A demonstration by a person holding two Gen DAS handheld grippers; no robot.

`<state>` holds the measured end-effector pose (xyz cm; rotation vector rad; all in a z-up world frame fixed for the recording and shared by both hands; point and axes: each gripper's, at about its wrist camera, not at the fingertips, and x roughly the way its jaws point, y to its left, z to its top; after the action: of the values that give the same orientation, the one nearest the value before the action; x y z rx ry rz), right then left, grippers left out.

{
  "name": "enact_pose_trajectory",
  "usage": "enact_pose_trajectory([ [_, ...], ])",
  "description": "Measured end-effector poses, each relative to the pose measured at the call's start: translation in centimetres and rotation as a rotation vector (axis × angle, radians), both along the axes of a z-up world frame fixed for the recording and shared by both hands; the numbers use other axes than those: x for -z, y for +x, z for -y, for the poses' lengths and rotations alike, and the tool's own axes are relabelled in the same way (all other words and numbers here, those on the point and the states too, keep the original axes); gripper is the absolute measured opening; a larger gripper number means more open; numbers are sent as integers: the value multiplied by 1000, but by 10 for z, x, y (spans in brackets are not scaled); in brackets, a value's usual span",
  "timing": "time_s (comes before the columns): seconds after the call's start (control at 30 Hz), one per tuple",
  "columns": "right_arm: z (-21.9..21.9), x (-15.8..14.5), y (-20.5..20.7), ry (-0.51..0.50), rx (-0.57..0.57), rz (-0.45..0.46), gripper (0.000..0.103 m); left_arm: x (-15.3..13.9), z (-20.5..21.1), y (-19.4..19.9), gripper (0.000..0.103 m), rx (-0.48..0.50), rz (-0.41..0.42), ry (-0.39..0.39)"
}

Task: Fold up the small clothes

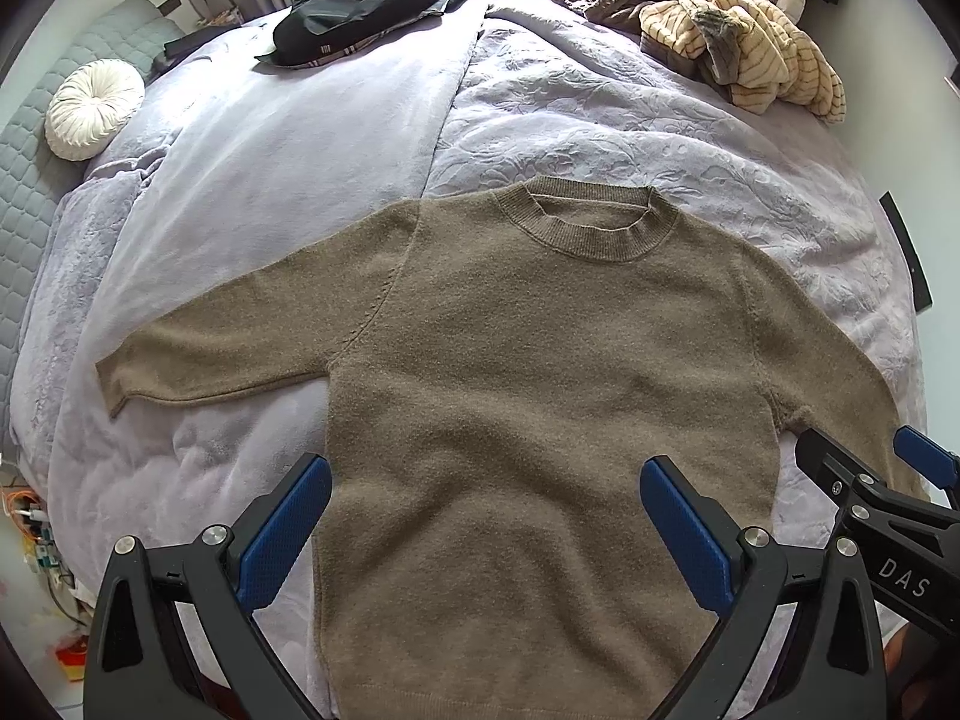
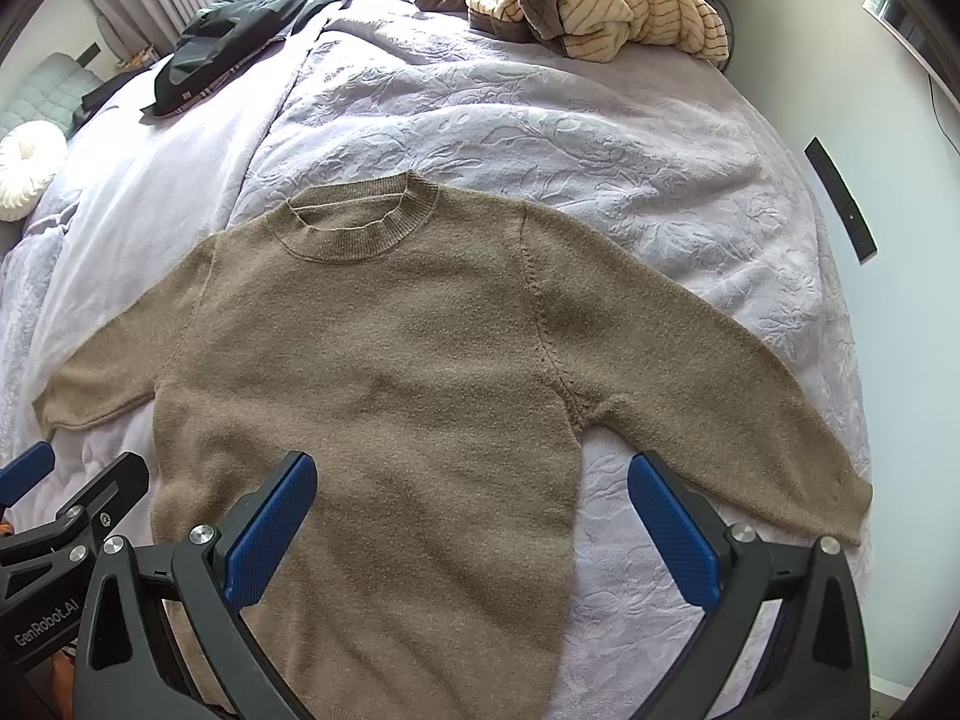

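Fingers (image 1: 288,534) spread wide, both grippers, above brown sweater (image 1: 540,372)

Both wrist views look steeply down from the hem end, near the brown sweater (image 1: 540,360) on the bed (image 1: 600,120). The left view sits leftward, the right view rightward; both share the collar (image 2: 354,222).

Home bedroom: bed (image 1: 600,120), strewn clothes (image 1: 738,48).
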<state>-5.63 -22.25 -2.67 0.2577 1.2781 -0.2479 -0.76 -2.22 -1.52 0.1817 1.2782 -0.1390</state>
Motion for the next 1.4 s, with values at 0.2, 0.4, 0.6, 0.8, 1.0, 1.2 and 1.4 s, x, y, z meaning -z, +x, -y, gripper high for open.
enact_pose_trajectory([
  [0.2, 0, 0, 0, -1, -2, 1, 103, 0, -1, -1, 103, -2, 0, 0],
  [0.4, -1, 0, -1, 3, 0, -2, 103, 0, -1, -1, 103, -2, 0, 2],
  [0.6, -2, 1, 0, 6, 1, -6, 103, 0, -1, -2, 103, -1, 1, 3],
  [0.8, -2, 2, 1, 8, 2, -8, 103, 2, -4, -3, 103, -1, -1, 7],
  [1.0, -4, 3, 2, 10, 1, -12, 103, 4, -4, -5, 103, -9, -1, 18],
  [1.2, -5, 6, 2, 17, 3, -19, 103, 5, -3, -6, 103, -9, -8, 24],
  [1.4, -2, 9, 3, 22, 1, -23, 103, 7, -3, -5, 103, -17, -11, 24],
])
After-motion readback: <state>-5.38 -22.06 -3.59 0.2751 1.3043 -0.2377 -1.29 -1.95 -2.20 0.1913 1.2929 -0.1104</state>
